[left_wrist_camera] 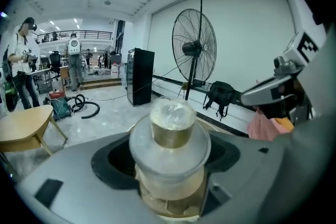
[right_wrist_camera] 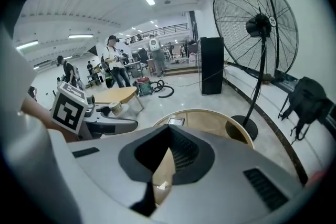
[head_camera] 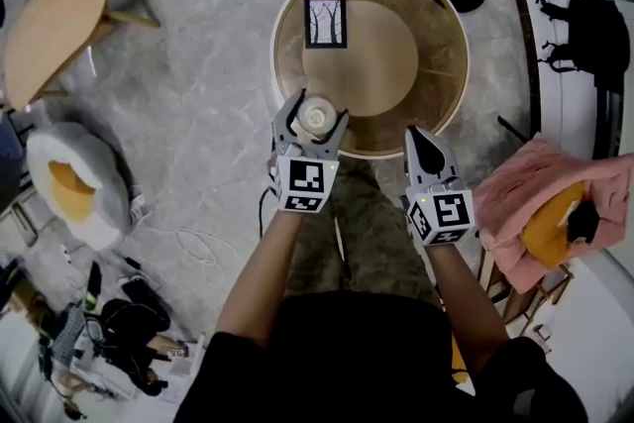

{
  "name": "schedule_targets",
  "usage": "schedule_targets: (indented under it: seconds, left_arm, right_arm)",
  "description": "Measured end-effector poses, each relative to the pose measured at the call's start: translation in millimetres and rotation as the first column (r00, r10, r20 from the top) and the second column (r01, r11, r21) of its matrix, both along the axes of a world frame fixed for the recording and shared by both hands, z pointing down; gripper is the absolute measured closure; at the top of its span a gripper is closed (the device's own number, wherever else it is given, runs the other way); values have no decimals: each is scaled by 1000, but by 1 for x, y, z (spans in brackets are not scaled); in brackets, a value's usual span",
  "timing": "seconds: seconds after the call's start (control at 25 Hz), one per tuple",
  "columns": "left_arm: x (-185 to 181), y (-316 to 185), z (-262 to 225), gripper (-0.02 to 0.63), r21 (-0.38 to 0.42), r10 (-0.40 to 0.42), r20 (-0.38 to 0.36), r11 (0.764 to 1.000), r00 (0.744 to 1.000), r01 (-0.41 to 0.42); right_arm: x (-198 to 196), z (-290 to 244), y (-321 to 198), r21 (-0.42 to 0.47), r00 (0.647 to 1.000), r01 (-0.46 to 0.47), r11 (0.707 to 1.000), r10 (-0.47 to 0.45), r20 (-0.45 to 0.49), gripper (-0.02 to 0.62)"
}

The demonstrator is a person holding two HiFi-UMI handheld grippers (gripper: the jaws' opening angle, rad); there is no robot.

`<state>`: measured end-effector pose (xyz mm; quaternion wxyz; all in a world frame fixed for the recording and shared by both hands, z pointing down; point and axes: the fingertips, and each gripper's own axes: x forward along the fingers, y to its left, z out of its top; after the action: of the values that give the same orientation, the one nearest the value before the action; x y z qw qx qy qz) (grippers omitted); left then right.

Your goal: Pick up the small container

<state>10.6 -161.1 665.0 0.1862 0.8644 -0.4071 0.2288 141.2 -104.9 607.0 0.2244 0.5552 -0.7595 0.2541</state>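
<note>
Framed picture (head_camera: 325,22) on round table (head_camera: 388,74)

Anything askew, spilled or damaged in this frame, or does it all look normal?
Nothing stands out. The small container stands upright between the left gripper's jaws, with no spill visible. The right gripper is shut and empty near the round table's rim, and the framed picture lies flat on it.
</note>
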Motion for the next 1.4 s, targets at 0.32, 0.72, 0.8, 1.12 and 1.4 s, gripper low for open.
schedule_targets:
  seconds: [0.32,0.72,0.8,1.12,1.4]
  left_arm:
    - [7,23,-120,256,39,-9,-69,999,998,12]
    - [15,21,-222,256,121,46,-6,992,999,-45]
    - [16,20,-235,256,132,47,-1,990,999,-47]
    - [16,11,-257,256,166,19,3,986,1000,-19]
    - [17,-2,-263,256,185,-10,6,983,1000,9]
  right_arm:
    - [12,-93,10,75,998,-66,995,66,-1,574]
    - [31,-191,2,204,996,-85,975,87,-1,574]
    - [32,-201,1,217,997,-71,974,72,4,574]
    - [49,-235,-7,286,996,-85,954,83,21,574]
    - [71,-245,-19,305,994,-106,946,107,13,574]
